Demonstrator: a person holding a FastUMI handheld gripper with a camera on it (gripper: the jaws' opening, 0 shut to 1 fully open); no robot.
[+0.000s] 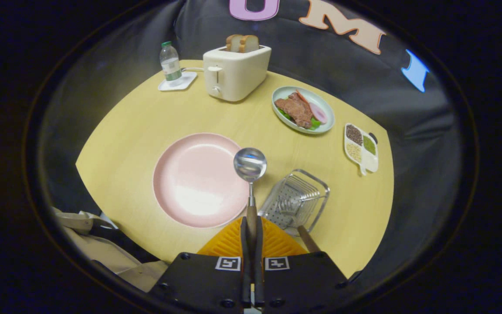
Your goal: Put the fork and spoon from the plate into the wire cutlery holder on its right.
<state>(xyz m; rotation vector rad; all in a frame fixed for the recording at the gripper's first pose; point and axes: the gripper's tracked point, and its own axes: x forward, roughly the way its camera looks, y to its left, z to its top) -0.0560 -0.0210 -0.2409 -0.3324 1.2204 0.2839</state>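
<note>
Over the table (137,131), the gripper (251,244) clamps the spoon (250,165) beside the plate (198,179).

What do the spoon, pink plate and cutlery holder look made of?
Spoon: polished metal bowl, mirror reflections; the handle looks wooden, brown and matte, clamped in the hand-held gripper.
Pink plate: likely glazed ceramic or melamine, smooth with a soft glare; can't tell which.
Cutlery holder: bright metal wire with a perforated base, shiny; the fork already lies in it.
</note>
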